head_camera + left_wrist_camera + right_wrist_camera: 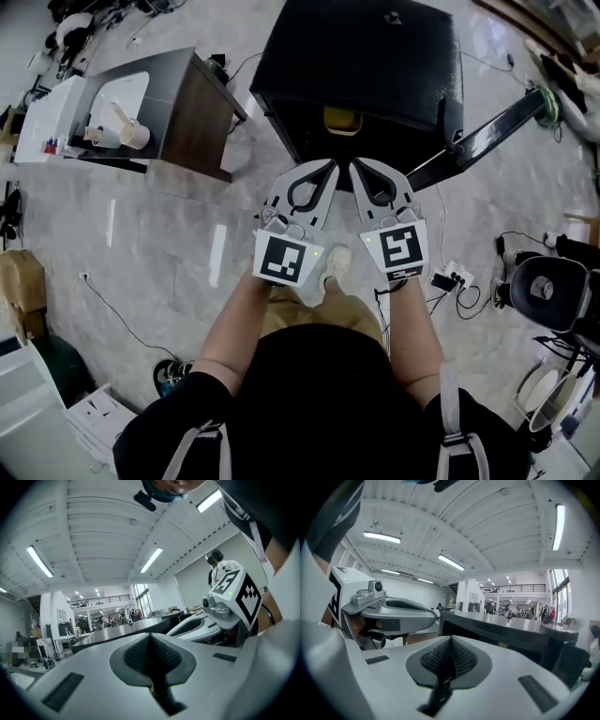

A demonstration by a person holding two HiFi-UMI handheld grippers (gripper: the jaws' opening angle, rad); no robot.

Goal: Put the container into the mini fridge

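On a marble floor [169,244], a wooden bench [192,117] carrying a pale cup [136,134] stands left of a black mini fridge [361,56], whose door [487,131] stands open to the right. A yellow container [342,119] sits just inside the fridge's front edge. Before the opening, a person holds the left hand-held gripper [328,171] and right hand-held gripper [361,171] side by side, each clenched on nothing, jaws pressed together.
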